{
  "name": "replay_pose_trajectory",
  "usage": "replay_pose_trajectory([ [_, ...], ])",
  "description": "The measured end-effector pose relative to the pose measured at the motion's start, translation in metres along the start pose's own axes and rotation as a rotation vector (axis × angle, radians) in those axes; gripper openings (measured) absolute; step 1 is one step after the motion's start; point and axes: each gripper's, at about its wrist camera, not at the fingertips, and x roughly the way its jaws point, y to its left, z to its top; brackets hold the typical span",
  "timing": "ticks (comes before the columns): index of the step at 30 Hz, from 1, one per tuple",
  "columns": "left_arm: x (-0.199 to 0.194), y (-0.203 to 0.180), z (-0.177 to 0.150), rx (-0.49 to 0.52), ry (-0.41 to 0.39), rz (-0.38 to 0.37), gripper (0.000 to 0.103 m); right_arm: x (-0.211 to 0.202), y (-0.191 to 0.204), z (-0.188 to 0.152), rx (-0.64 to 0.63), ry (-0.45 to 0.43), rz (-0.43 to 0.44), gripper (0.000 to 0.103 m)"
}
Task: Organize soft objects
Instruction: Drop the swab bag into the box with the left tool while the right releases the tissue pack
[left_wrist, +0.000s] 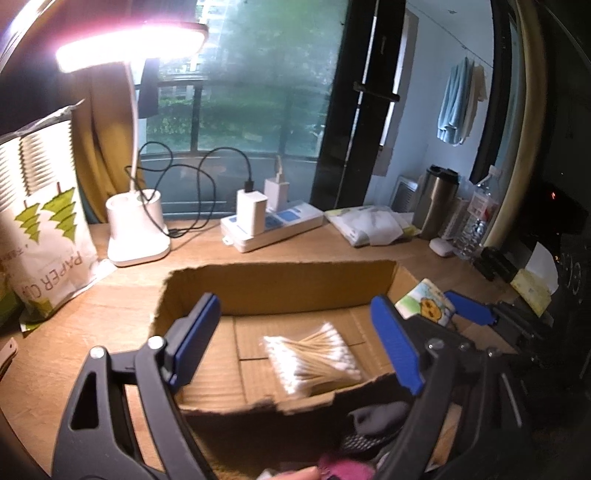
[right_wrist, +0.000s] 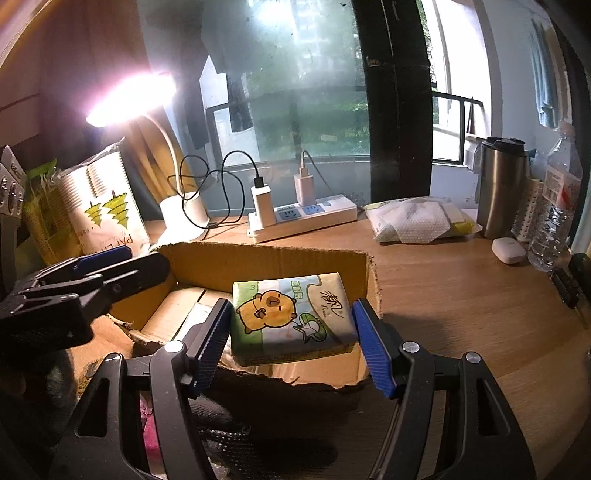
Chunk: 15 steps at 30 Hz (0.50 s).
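An open cardboard box (left_wrist: 280, 284) (right_wrist: 266, 258) sits on the wooden desk. A clear bag of cotton swabs (left_wrist: 314, 356) lies on the box floor. My left gripper (left_wrist: 295, 347) is open and empty, hovering over the box above the swabs; it shows in the right wrist view (right_wrist: 107, 273) at the box's left side. My right gripper (right_wrist: 291, 343) is shut on a tissue pack (right_wrist: 291, 315) with a cartoon capybara, held above the box's near right part. The pack also shows in the left wrist view (left_wrist: 426, 304). Dark and pink soft items (left_wrist: 369, 439) lie in front of the box.
A lit white desk lamp (left_wrist: 138, 230), a paper cup bag (left_wrist: 44, 236), a power strip with chargers (left_wrist: 273, 225), a wipes pack (right_wrist: 417, 218), a steel tumbler (right_wrist: 502, 188), a water bottle (right_wrist: 554, 206) and a white earbud case (right_wrist: 509, 250) stand around the box.
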Motion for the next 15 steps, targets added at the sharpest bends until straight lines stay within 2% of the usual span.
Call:
replay_pose_trajectory([
  [2, -0.002, 0.003, -0.001, -0.003, 0.003, 0.006, 0.085, 0.002, 0.001, 0.0, -0.005, -0.001, -0.009, 0.071],
  [4, -0.003, 0.005, -0.002, -0.003, 0.006, 0.012, 0.085, 0.003, 0.001, 0.0, -0.007, -0.004, -0.013, 0.079],
  [6, -0.004, 0.006, -0.002, -0.003, 0.009, 0.015, 0.085, 0.0, 0.0, 0.002, 0.0, -0.015, -0.015, 0.082],
  [11, -0.011, 0.01, -0.003, -0.008, 0.012, 0.01, 0.086, -0.009, -0.001, 0.005, 0.005, -0.036, -0.019, 0.083],
  [15, -0.019, 0.012, -0.005, -0.008, 0.008, -0.002, 0.091, -0.022, 0.004, 0.005, -0.009, -0.048, -0.003, 0.083],
])
